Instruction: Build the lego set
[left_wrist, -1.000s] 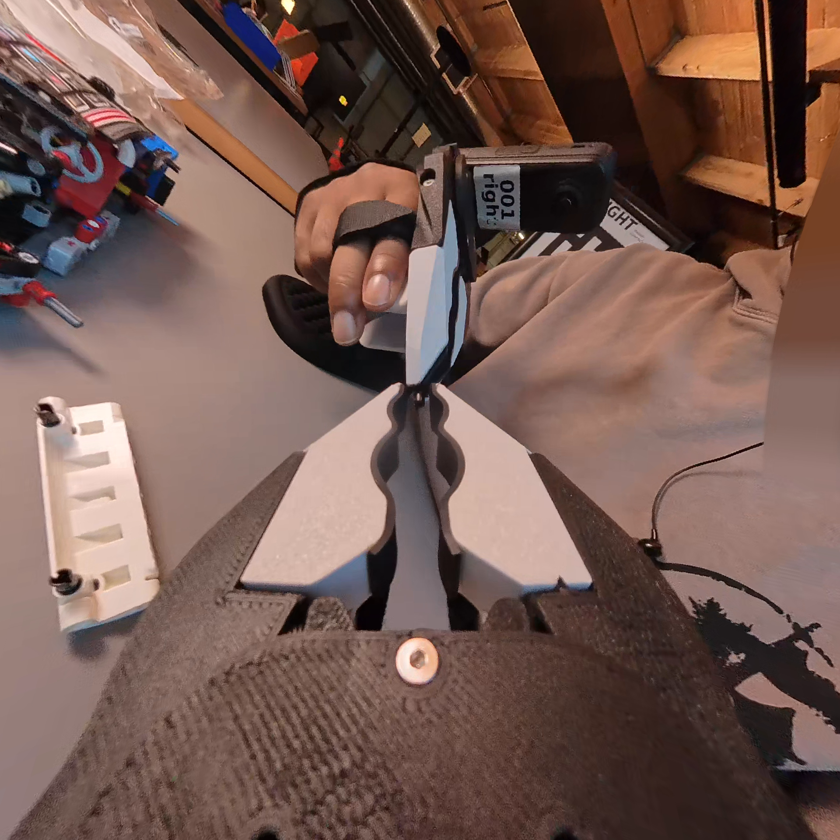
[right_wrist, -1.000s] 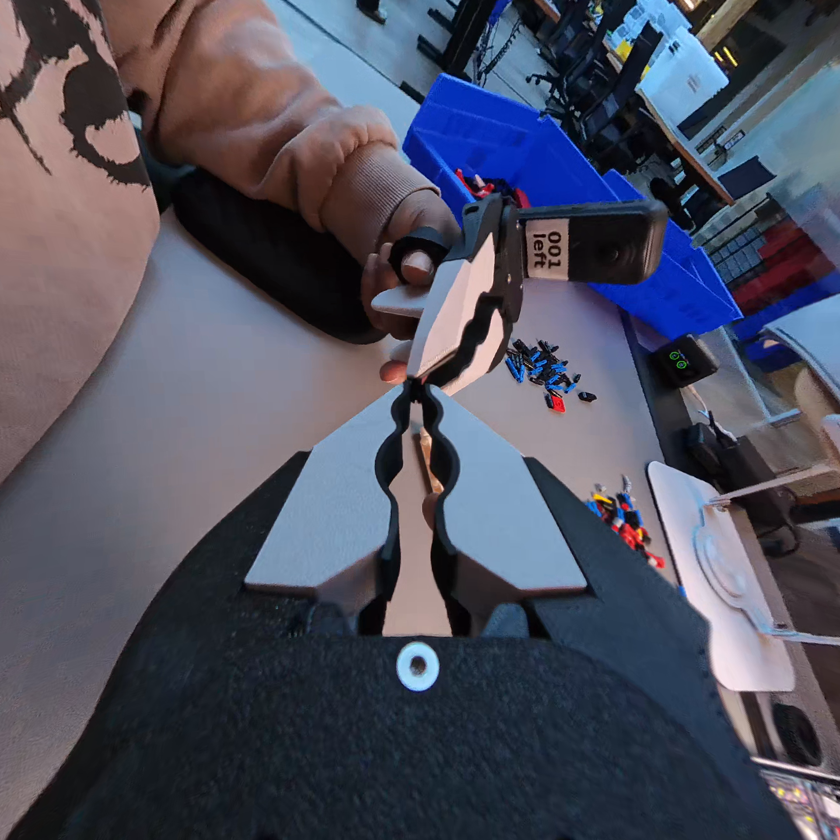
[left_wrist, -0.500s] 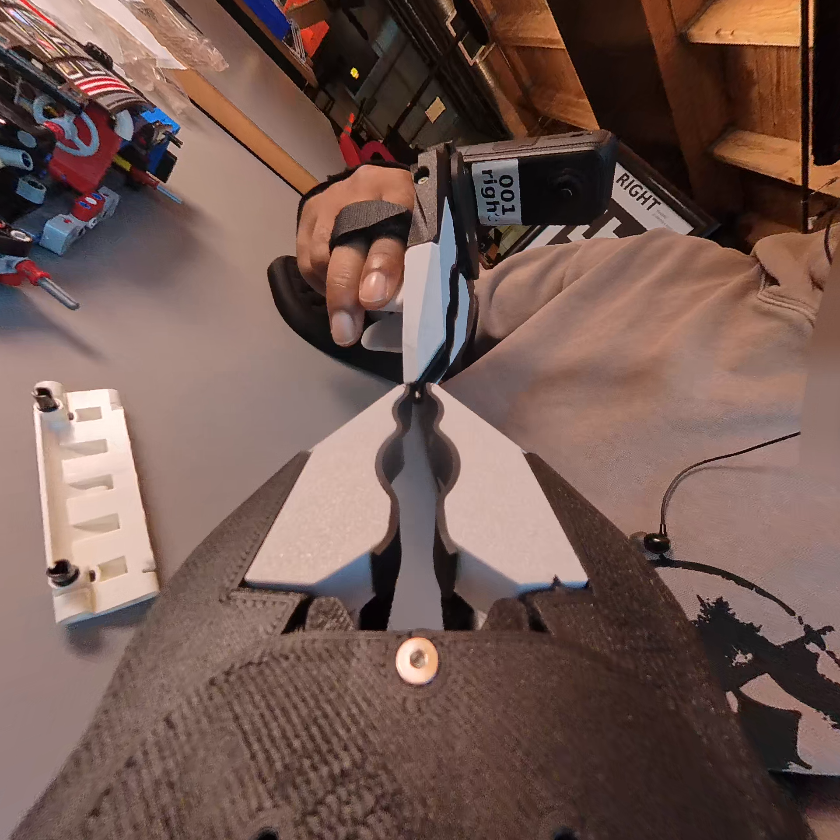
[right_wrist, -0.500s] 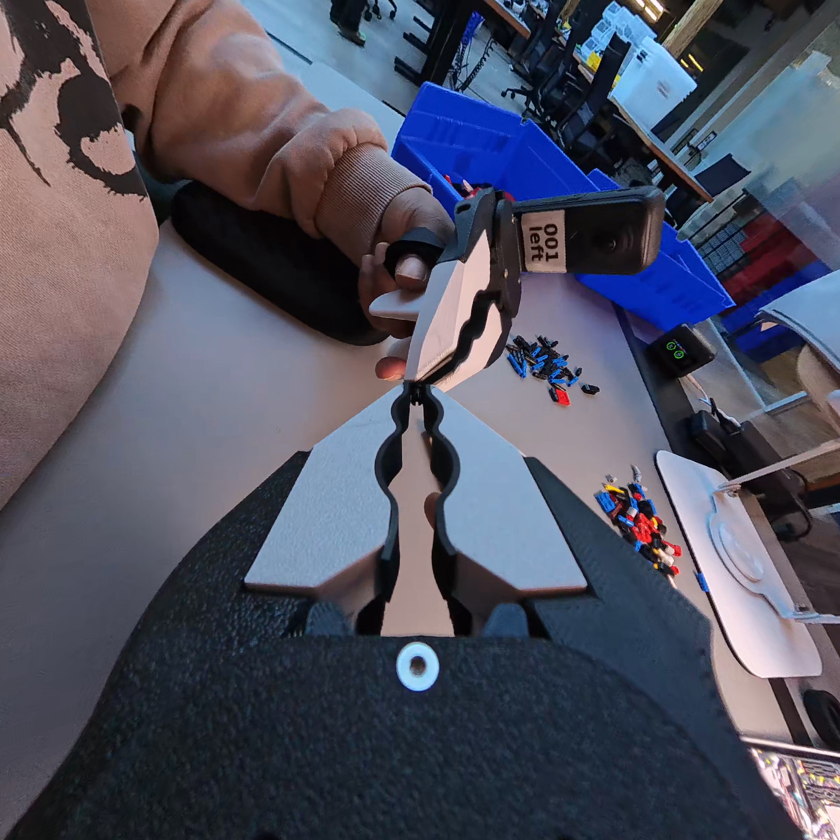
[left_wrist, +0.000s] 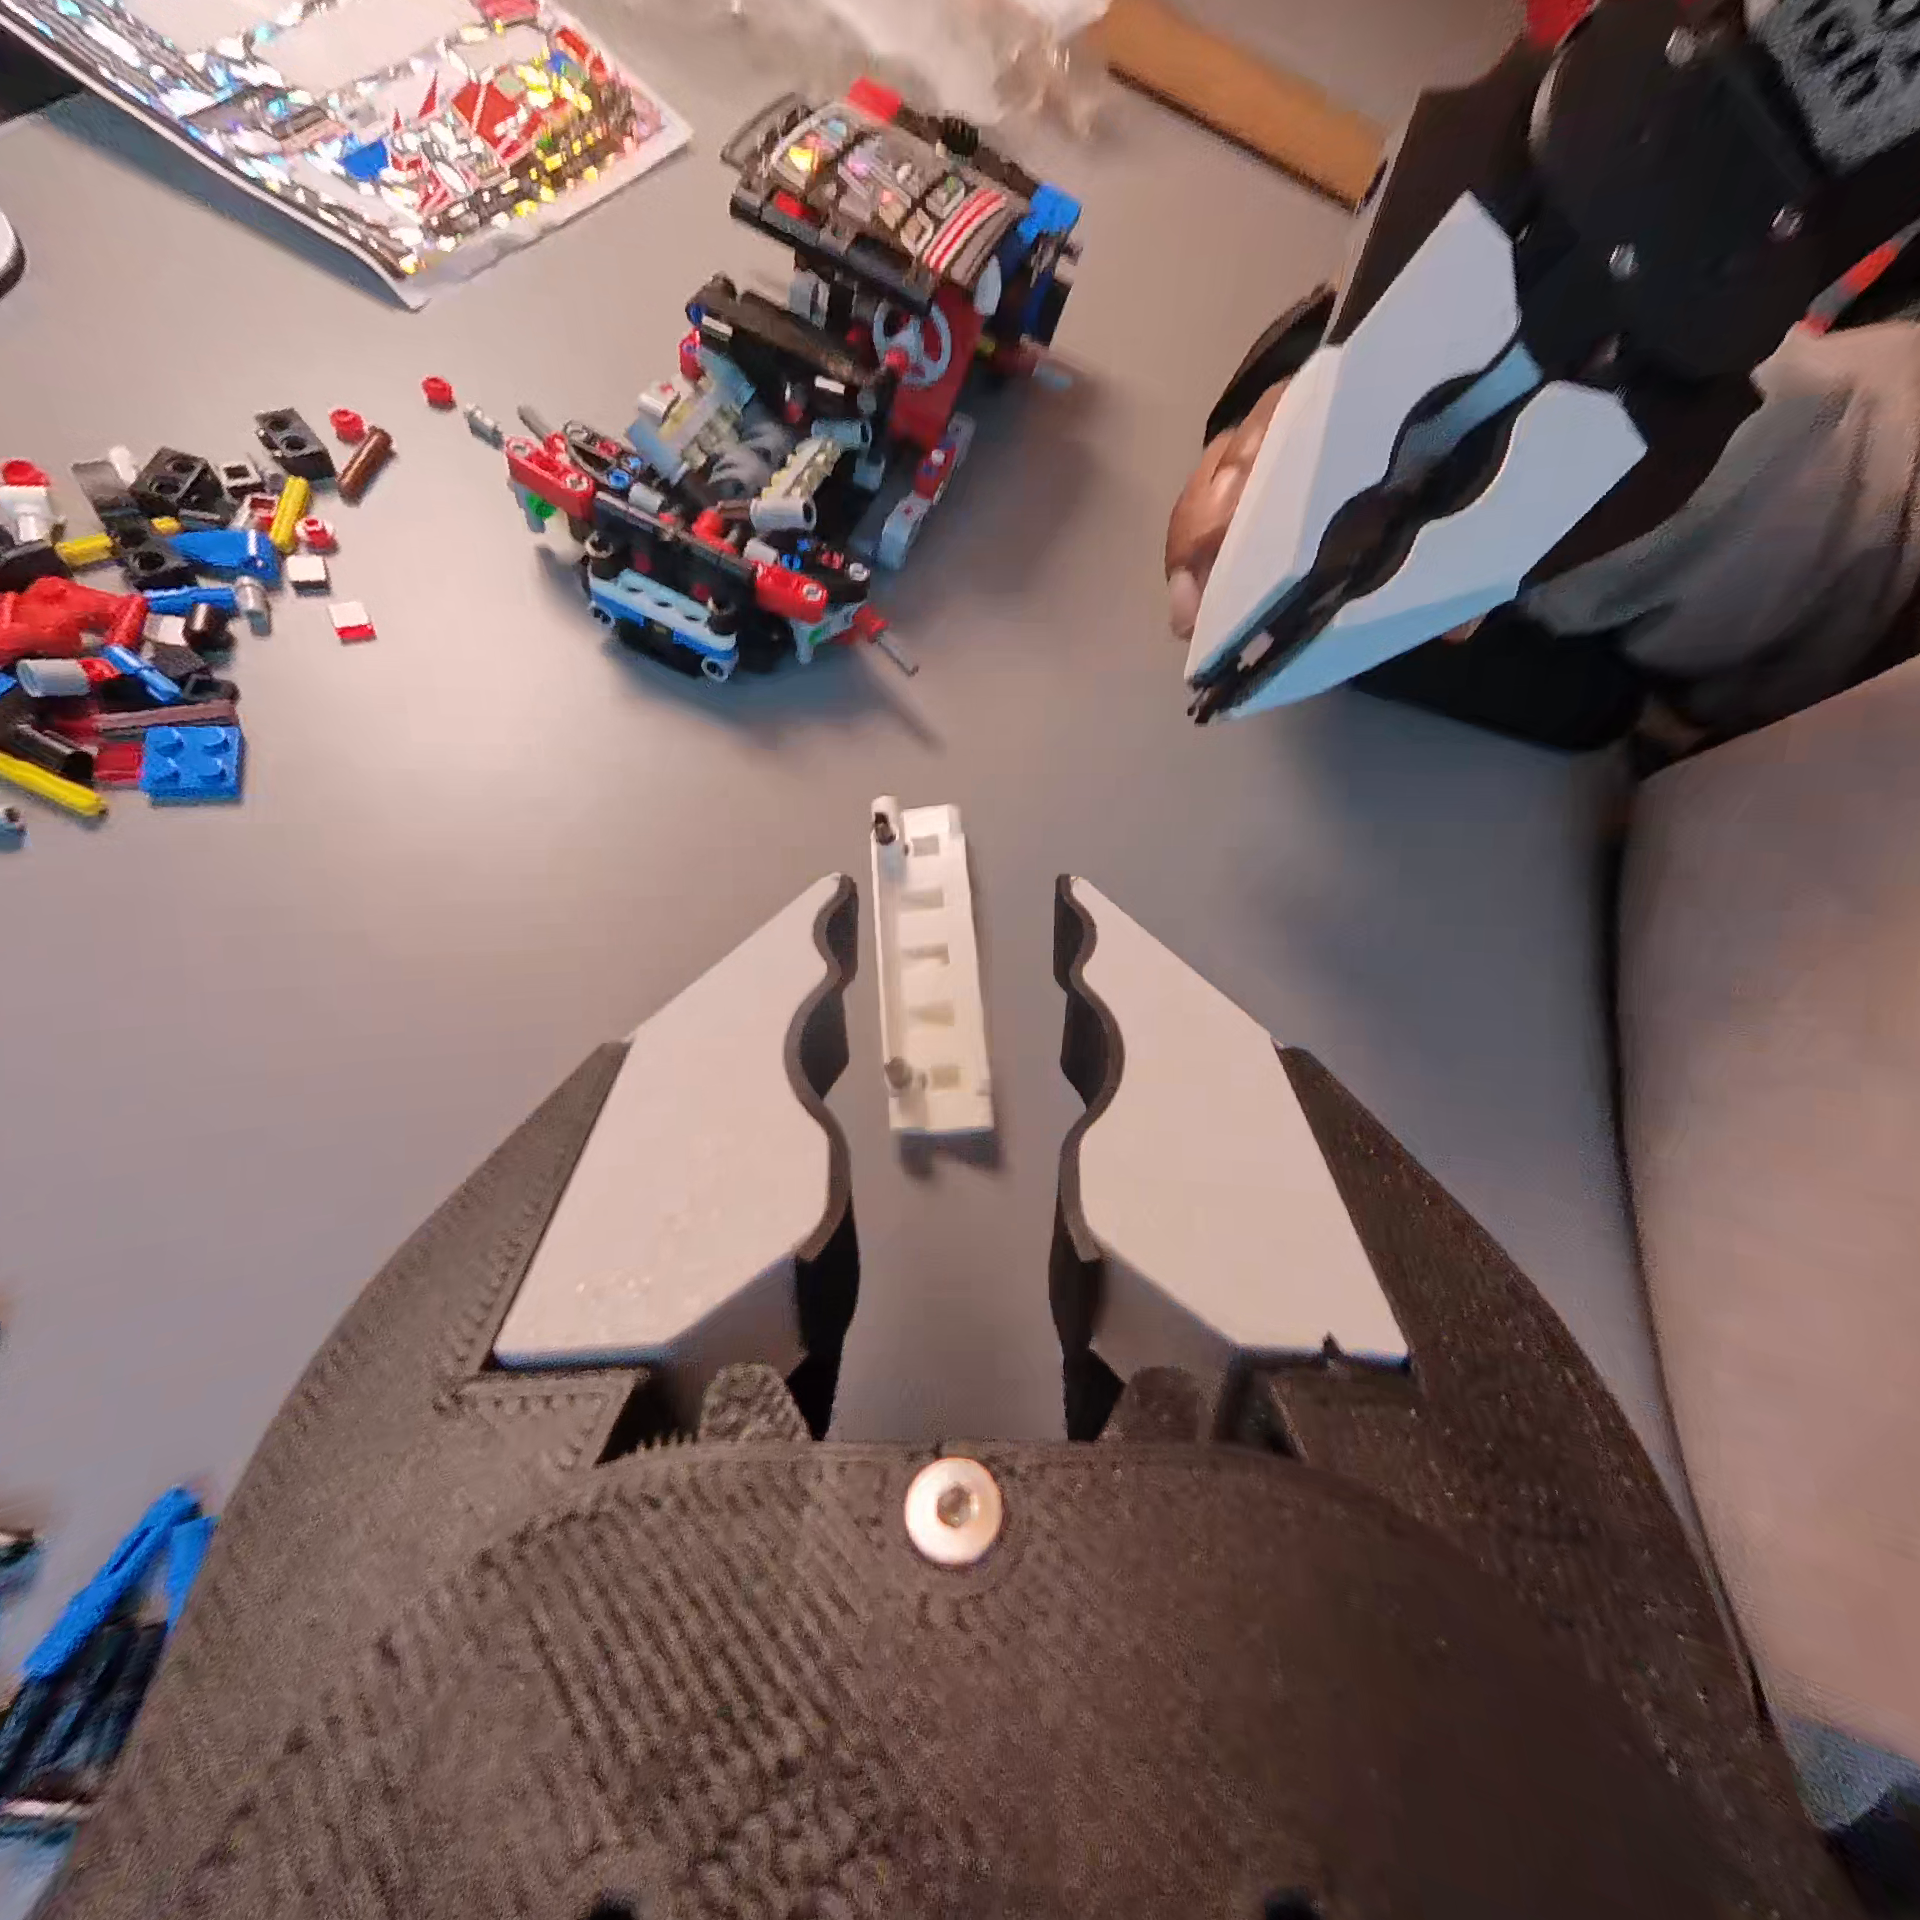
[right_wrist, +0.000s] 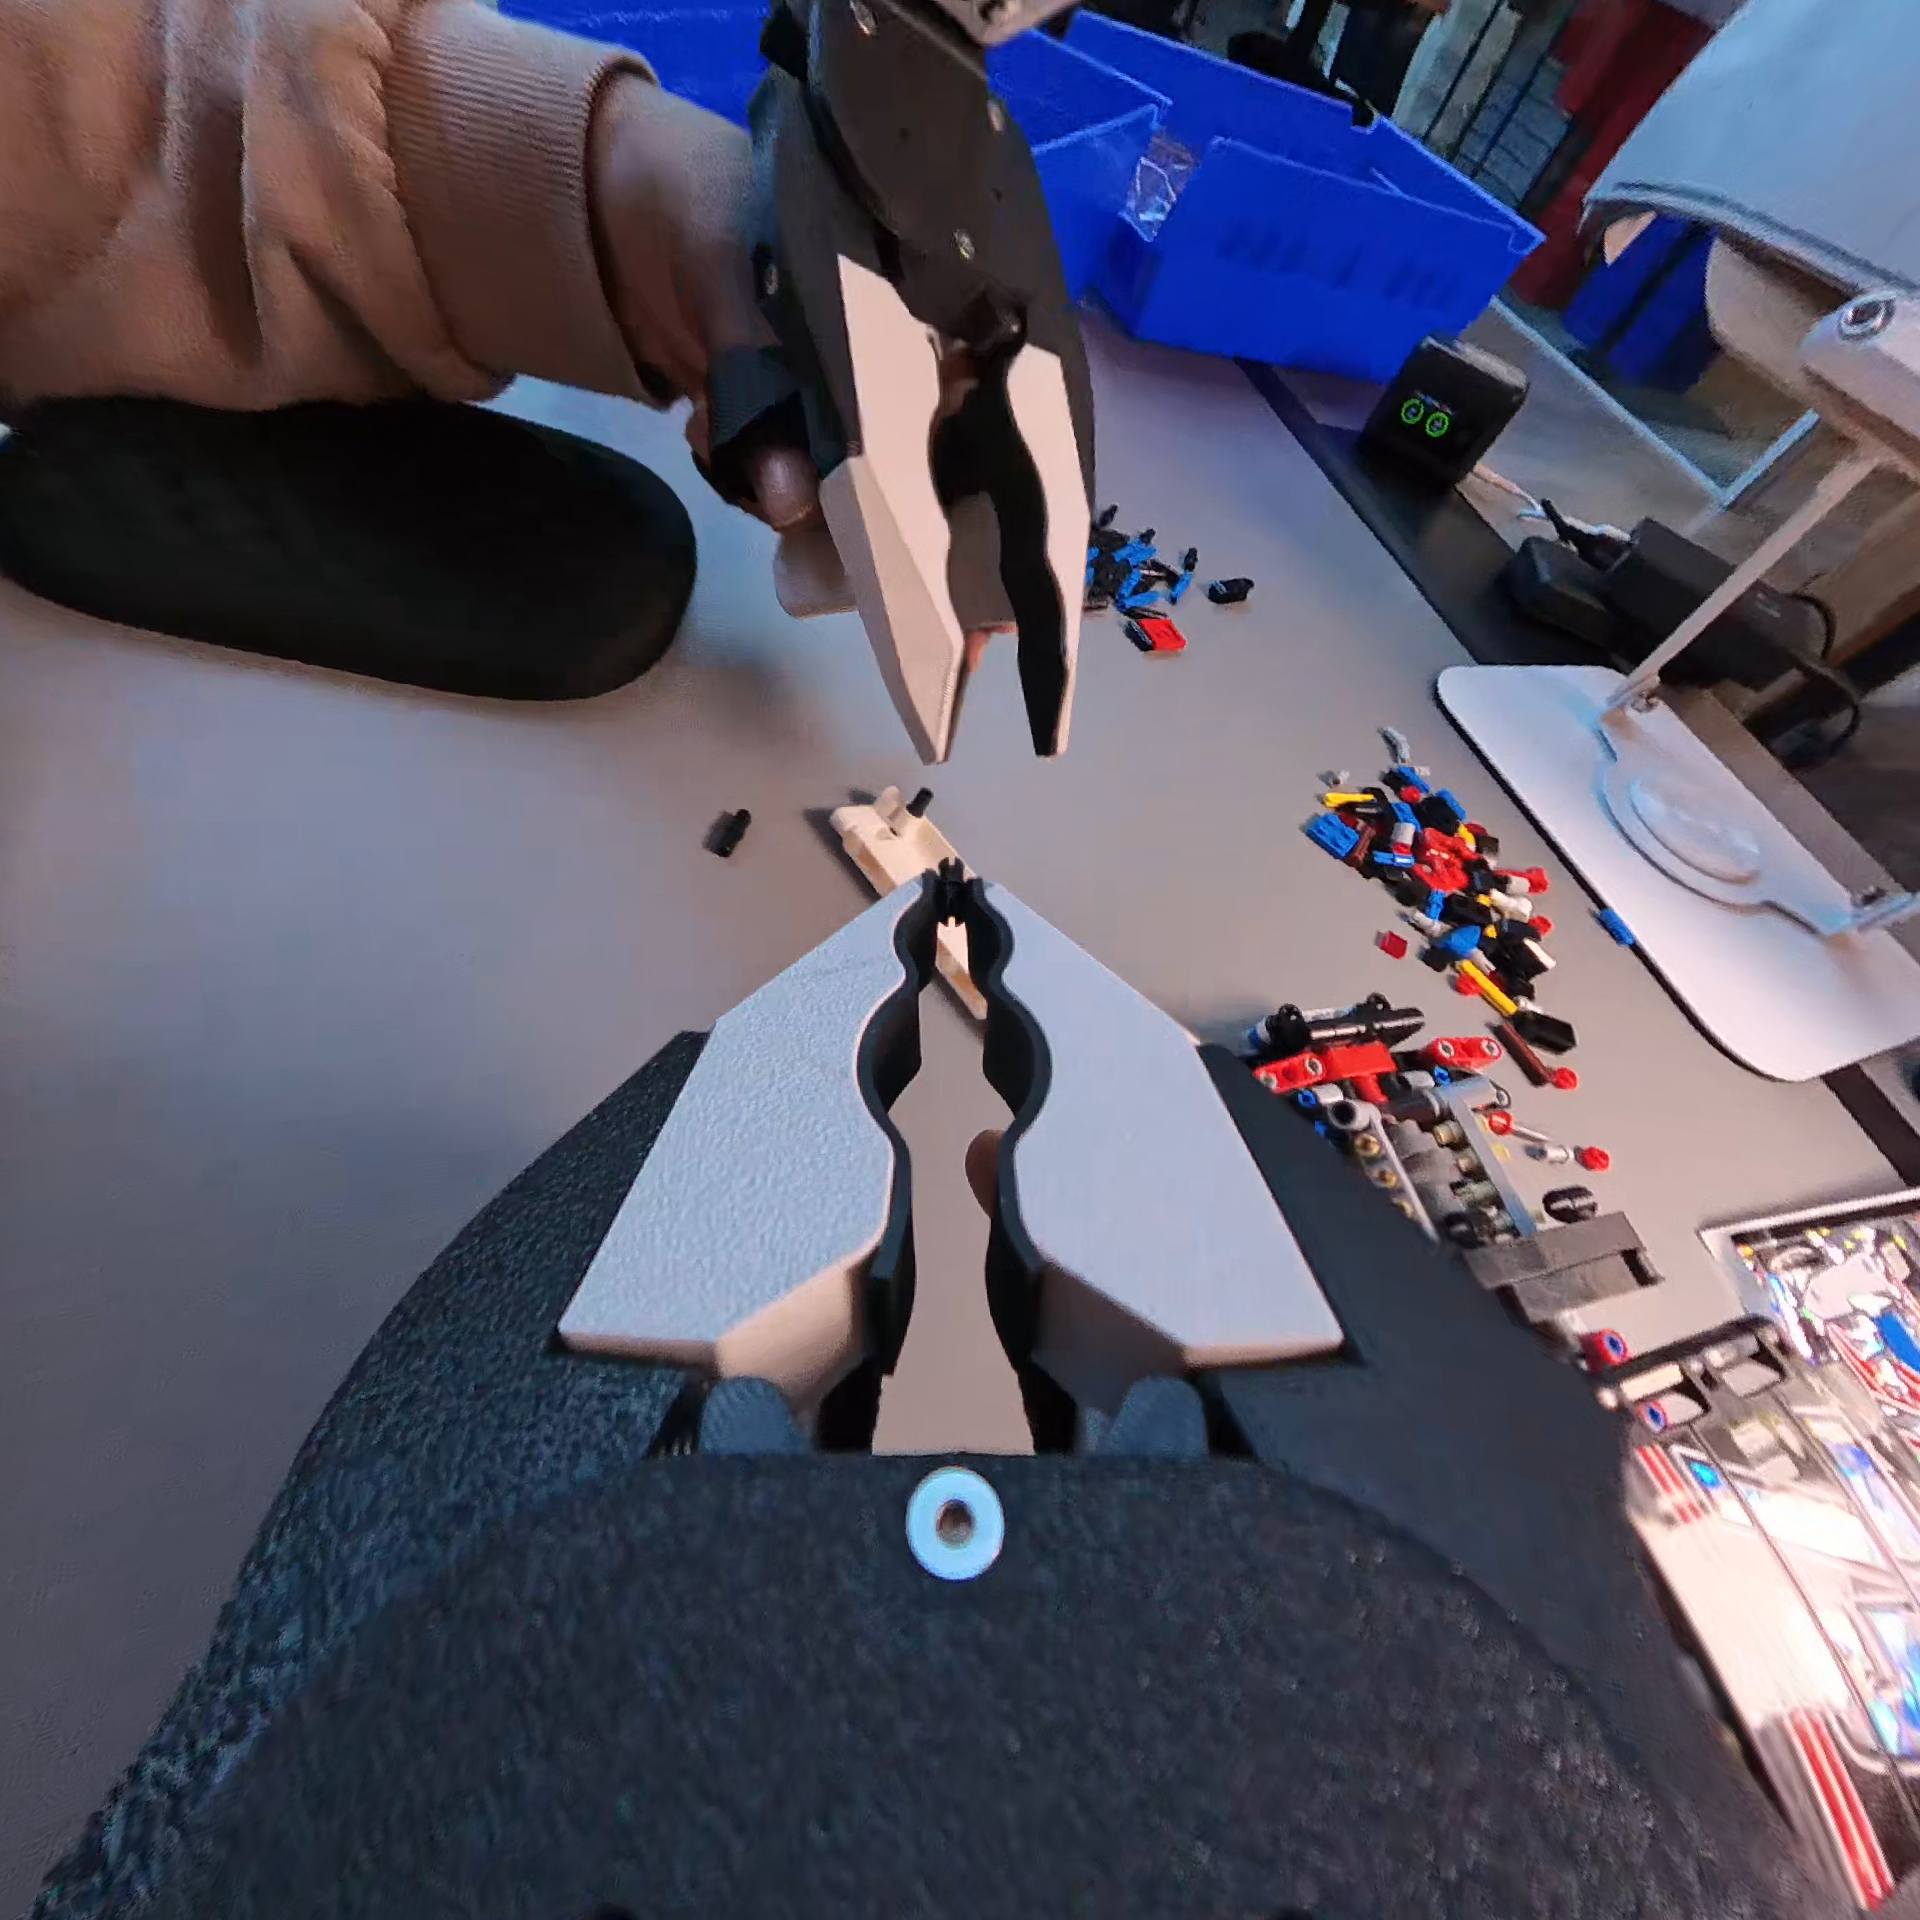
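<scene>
The left tongs (left_wrist: 954, 894) stand wide apart and hold nothing; they hover above the grey worktop (left_wrist: 436, 935), and the long white ribbed lego panel (left_wrist: 928, 971) lies flat on the worktop in the gap between the two fingers, touching neither. A small black pin stands near each end of that panel.

The right tongs (right_wrist: 948, 891) are closed, their tips pinching a tiny black lego pin (right_wrist: 947, 883) (it pokes out just past the fingertips). They sit close above the near end of the white panel, which shows past the tips in the right wrist view. A second loose black pin (right_wrist: 730, 831) lies on the worktop just left of the panel.

Farther out, the half-built red, black and blue lego vehicle (left_wrist: 821, 416) rests on the worktop beyond the panel, well apart from it. A scatter of loose coloured lego pieces (left_wrist: 135, 613) lies to its left, and a glossy printed booklet (left_wrist: 395, 125) lies at the far edge. In the right wrist view, blue plastic bins (right_wrist: 1299, 229) stand at the back, a white lamp base (right_wrist: 1662, 831) sits to the right, and a black padded rest (right_wrist: 343, 540) lies under the person's tan sleeve (right_wrist: 312, 187).
</scene>
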